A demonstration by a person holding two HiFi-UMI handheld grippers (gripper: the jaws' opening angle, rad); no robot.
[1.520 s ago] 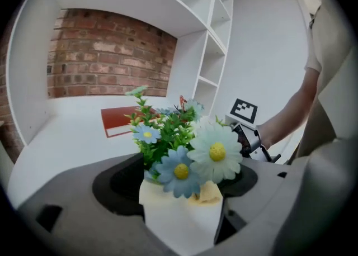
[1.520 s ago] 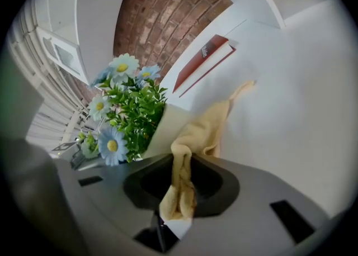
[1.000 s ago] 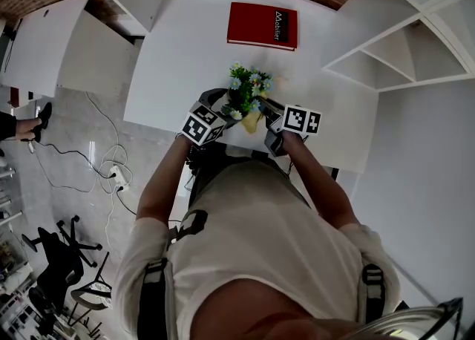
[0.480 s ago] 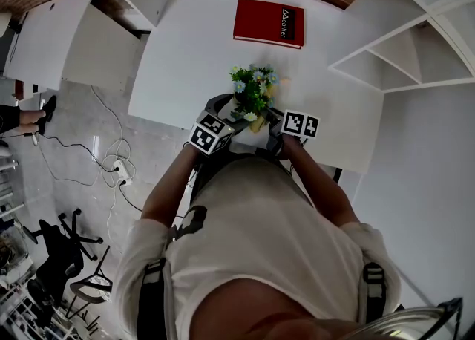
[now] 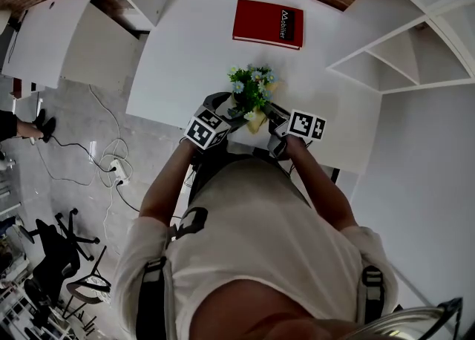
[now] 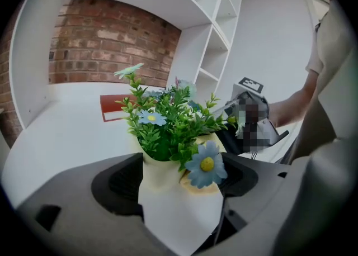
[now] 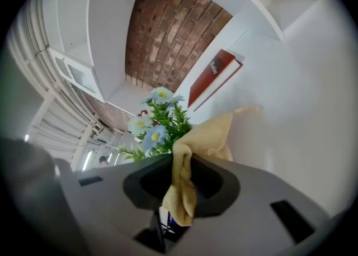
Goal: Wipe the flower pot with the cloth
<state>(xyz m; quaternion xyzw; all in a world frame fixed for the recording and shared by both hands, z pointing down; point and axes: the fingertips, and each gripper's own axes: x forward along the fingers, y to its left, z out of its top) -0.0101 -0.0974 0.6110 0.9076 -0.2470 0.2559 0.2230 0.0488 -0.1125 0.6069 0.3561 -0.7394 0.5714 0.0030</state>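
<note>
A cream flower pot [image 6: 178, 207] with green leaves and blue flowers [image 6: 168, 126] stands near the front edge of the white table [image 5: 185, 56]. My left gripper [image 6: 180, 181] is shut on the pot, one jaw on each side. In the head view the pot [image 5: 252, 118] sits between the two grippers, the left gripper [image 5: 221, 113] on its left. My right gripper [image 7: 182, 185] is shut on a yellow cloth [image 7: 210, 134], whose free end reaches up beside the plant [image 7: 158, 118]. In the head view the right gripper [image 5: 274, 118] is close against the pot's right side. The right gripper view hides the pot itself.
A red book [image 5: 268, 24] lies flat at the back of the table. White shelving [image 5: 404, 49] stands to the right and a brick wall [image 6: 106, 42] behind. The table's front edge is just under my hands. Cables and chairs are on the floor [image 5: 89, 160] to the left.
The right gripper with the cloth has shifted slightly right along the pot's side. The left gripper and the pot have stayed in place.
</note>
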